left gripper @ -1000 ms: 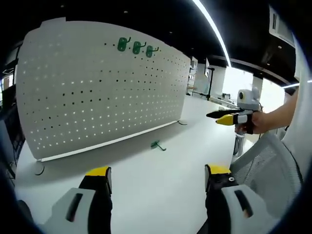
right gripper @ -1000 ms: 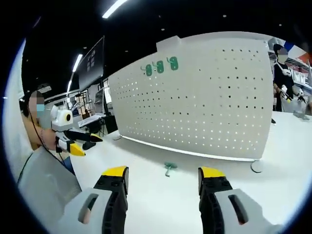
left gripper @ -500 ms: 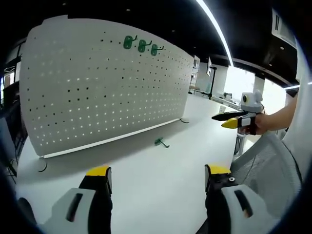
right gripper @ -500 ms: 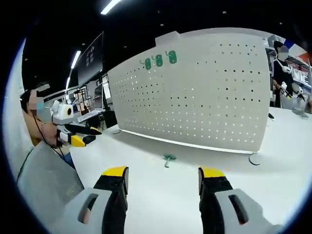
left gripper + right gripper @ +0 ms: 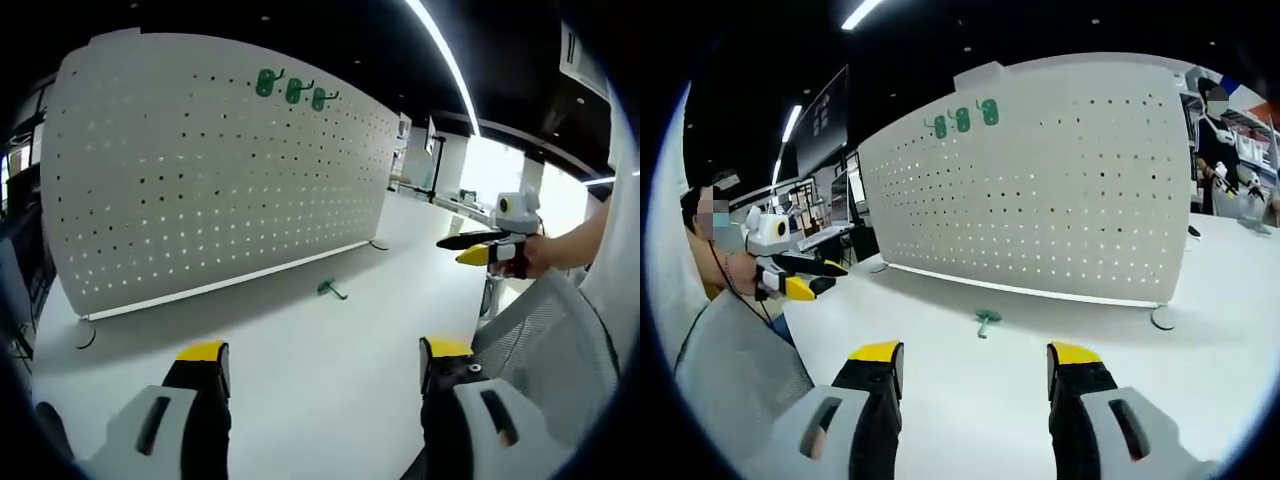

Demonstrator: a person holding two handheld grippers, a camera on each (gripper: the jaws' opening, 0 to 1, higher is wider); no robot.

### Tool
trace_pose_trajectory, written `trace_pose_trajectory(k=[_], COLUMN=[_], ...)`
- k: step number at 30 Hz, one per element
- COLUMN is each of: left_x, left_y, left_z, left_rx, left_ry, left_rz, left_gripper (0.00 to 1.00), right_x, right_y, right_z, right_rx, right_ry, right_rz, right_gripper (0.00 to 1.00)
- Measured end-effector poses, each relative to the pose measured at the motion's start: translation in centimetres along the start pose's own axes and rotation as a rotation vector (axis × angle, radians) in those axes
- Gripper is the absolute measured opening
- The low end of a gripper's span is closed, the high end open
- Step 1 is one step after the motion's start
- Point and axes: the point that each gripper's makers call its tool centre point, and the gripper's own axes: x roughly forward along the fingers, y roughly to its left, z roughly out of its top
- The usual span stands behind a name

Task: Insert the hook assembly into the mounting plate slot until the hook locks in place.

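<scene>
Both tongs, left gripper (image 5: 318,368) & right gripper (image 5: 975,370), gaping empty, aimed at small green plastic hook (image 5: 328,290) lying just before upright white perforated metal pegboard (image 5: 200,170), prob. lining up for pickup.

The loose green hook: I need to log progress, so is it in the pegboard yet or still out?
Out. The loose green hook lies on the white table in front of the pegboard, in neither gripper.
</scene>
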Motion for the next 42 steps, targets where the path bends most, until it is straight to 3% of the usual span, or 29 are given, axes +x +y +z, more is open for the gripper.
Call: trace_pose_trajectory(k=[8, 26, 32, 42], left_x=[1.5, 5.7, 7.0, 8.5], left_y=[0.2, -1.2, -1.6, -1.3], left_z=[1.0, 2.0, 1.6, 2.2], left_rx=[0.022, 0.148, 0.200, 0.256], left_ry=[0.005, 0.106, 0.159, 0.208], left_rz=[-0.027, -0.172, -0.216, -0.258], left_gripper=[0.80, 0.81, 0.81, 0.82], right_x=[0.0, 0.3, 0.3, 0.4], right_y=[0.0, 0.2, 0.2, 0.3], right_z=[-0.3, -0.9, -1.1, -1.3], right_rx=[0.007, 0.005, 0.003, -0.004], right_ry=[0.005, 0.032, 0.043, 0.051], right_rz=[-0.004, -0.007, -0.008, -0.007], right_gripper=[0.56, 0.56, 0.56, 0.56])
